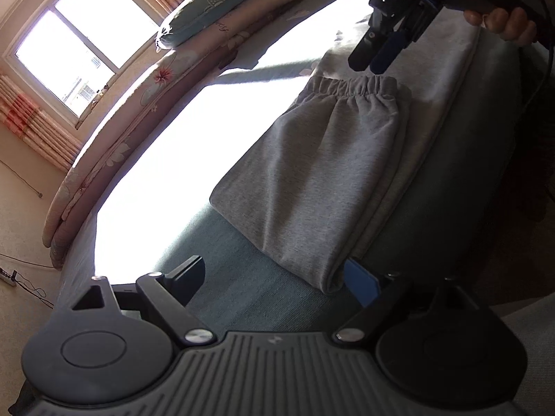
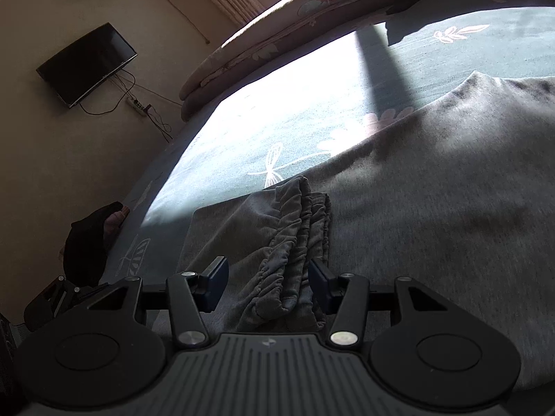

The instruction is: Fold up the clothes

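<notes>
Left gripper (image 1: 281, 277), bottom of the left wrist view: jaws spread wide, nothing pinched. The folded edge of the grey sweatpants (image 1: 312, 173) sits just past the fingertips, against the blue pad of the lower-right finger (image 1: 360, 282); touching or just beside, can't tell.

Pants lie on the teal bedsheet (image 1: 242, 298), long axis running from lower centre up toward upper right. One leg is folded back, so its elastic cuff (image 1: 350, 86) lies on the garment mid-frame.

Right gripper (image 2: 269, 284): jaws about half open, straddling the bunched cuff (image 2: 298, 242). Fabric is between the pads, but gaps show on both sides, so no clamp that I can see. In the left view it sits upper right, just above the cuff, with the hand (image 1: 503, 24) behind it.

Judgement: right hand is nearer the cuff end, left nearer the fold end. The next fold should go along the long axis, each gripper taking its own end.

Beyond: rolled floral quilt (image 1: 138, 104), window (image 1: 69, 41), wall TV (image 2: 86, 62).
</notes>
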`<state>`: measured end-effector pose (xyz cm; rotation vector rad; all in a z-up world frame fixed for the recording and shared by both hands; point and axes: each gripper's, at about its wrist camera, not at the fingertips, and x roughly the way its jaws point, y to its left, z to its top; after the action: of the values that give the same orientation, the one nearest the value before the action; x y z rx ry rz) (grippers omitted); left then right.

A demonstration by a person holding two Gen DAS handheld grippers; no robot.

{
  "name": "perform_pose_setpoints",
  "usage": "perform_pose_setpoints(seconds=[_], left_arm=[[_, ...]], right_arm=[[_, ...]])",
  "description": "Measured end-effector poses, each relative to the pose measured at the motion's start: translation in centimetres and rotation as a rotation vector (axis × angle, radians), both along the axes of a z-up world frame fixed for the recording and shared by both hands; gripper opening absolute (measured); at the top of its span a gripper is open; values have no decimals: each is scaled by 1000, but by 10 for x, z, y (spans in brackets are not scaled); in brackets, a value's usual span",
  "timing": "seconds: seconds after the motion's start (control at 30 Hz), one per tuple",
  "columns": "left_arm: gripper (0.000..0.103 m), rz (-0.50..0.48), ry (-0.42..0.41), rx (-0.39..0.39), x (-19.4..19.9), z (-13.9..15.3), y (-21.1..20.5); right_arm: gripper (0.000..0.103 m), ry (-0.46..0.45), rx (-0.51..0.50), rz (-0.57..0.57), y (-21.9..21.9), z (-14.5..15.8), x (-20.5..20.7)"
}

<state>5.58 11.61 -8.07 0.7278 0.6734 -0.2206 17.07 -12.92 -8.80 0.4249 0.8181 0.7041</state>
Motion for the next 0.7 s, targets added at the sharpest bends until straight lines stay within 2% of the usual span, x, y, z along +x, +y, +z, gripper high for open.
perform_pose_setpoints(seconds=[0.13, 0.23, 0.33, 0.43, 0.47, 0.57, 0.6, 0.7], left_arm=[[88, 82, 22, -167, 18, 18, 14], [89, 119, 38, -267, 34, 24, 20], [92, 115, 42, -344, 43, 27, 19], [95, 54, 83, -391, 54, 20, 9], [95, 29, 101, -404, 58, 17, 5], [95, 6, 162, -378, 60, -2, -6], [95, 7, 187, -368, 60, -8, -9], [95, 6, 271, -366, 56, -25, -7]], right_arm=[[49, -110, -79, 53, 19, 6, -6], [49, -245, -173, 101, 35, 7, -17], [48, -353, -245, 120, 42, 8, -30], [48, -400, -214, 141, 39, 18, -34], [48, -398, -226, 157, 41, 18, -33], [48, -368, -290, 202, 48, 11, -29], [49, -333, -314, 220, 49, 5, -28], [49, -269, -304, 235, 38, -8, -30]])
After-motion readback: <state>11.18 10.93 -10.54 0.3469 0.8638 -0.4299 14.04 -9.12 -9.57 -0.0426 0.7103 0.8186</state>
